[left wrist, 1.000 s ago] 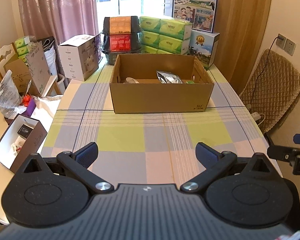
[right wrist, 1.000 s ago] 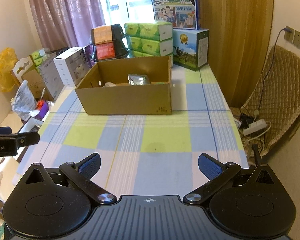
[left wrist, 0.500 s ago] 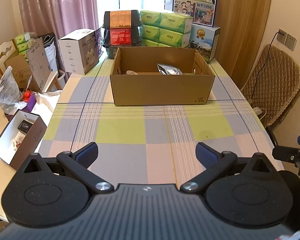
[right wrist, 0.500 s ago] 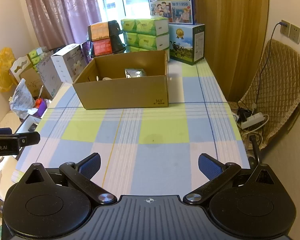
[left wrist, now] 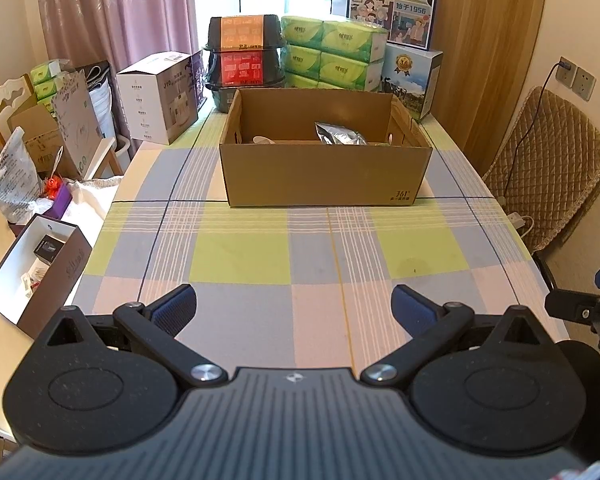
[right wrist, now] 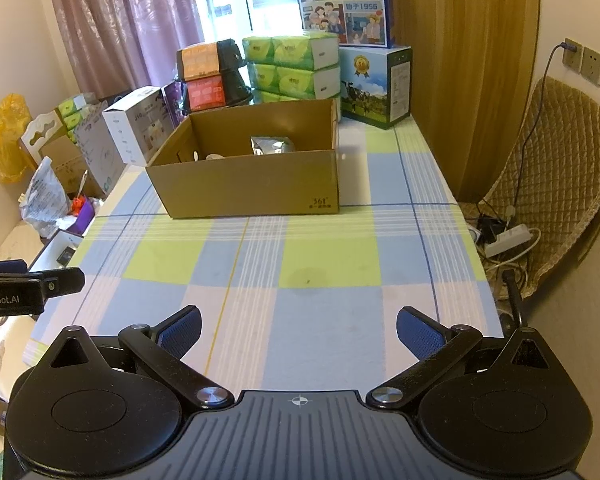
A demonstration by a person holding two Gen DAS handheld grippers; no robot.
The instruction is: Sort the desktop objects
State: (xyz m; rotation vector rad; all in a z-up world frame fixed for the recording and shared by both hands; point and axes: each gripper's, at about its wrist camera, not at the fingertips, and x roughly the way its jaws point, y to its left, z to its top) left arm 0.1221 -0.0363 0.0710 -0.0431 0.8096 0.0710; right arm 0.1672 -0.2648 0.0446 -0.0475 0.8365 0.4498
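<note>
We held both grippers above the near end of the table [left wrist: 240, 256], which was covered by a checked cloth in green, blue and pink. The left gripper [left wrist: 294, 306] had its jaws spread wide with nothing between them, its blue pads [left wrist: 178, 306] apart over a pale square of cloth. The right gripper [right wrist: 299, 328] was likewise wide and empty, its pads [right wrist: 418, 334] apart over the cloth. In the left wrist view the right gripper's black frame showed at the right edge; in the right wrist view the left one showed at the left edge. The box [left wrist: 324, 178] of brown cardboard stood open at the far middle of the table, well apart from both grippers. Inside it lay a silver pouch [left wrist: 340, 136] toward the right and a white item [left wrist: 262, 140] toward the left, which we could not make out well. Behind the box, green tissue packs [left wrist: 332, 56] were stacked beside two black containers [left wrist: 244, 58] with orange and red labels, and a milk carton [left wrist: 410, 76] stood to the right. To the left of the table stood a white carton [left wrist: 158, 96], and nearer to us lay an open tray [left wrist: 32, 264] of small things. A quilted chair [right wrist: 560, 176] stood to the right, by a wall socket [right wrist: 592, 66].
</note>
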